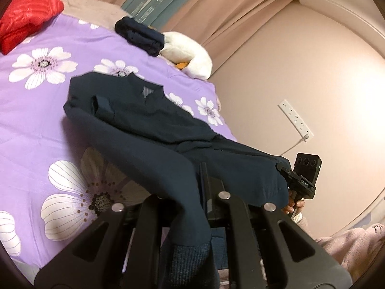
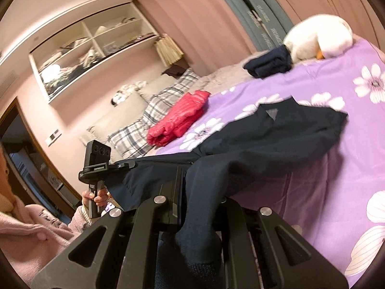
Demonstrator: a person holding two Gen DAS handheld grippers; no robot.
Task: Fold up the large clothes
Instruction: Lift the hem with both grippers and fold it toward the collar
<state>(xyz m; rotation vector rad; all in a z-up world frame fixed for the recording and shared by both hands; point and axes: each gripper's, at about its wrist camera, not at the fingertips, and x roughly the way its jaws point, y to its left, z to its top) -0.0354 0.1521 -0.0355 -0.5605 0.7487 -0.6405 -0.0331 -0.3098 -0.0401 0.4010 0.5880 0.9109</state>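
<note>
A navy sweater lies across a purple duvet cover printed with large white flowers, its collar end flat on the bed and its lower hem lifted off the near edge. The left gripper is clamped tight on one corner of that hem, with a sleeve and its ribbed cuff draped down over the black jaws. The right gripper, seen from the left wrist camera at the sweater's other hem corner, is likewise closed on the cloth; a hand in a pale knit sleeve grips its handle.

Beyond the sweater's collar sit a folded dark garment and, just beside it, a white plush duck with an orange bill. Farther from the sweater, toward the headboard side, a red puffer jacket lies folded on the duvet cover. In the right wrist view, plaid pillows lie behind that jacket, and a recessed wall shelf with clutter is set in the pink wall above them. Pink curtains hang behind the plush duck. On the pink wall past the sweater's hem, a white power strip is mounted with a cord trailing down.
</note>
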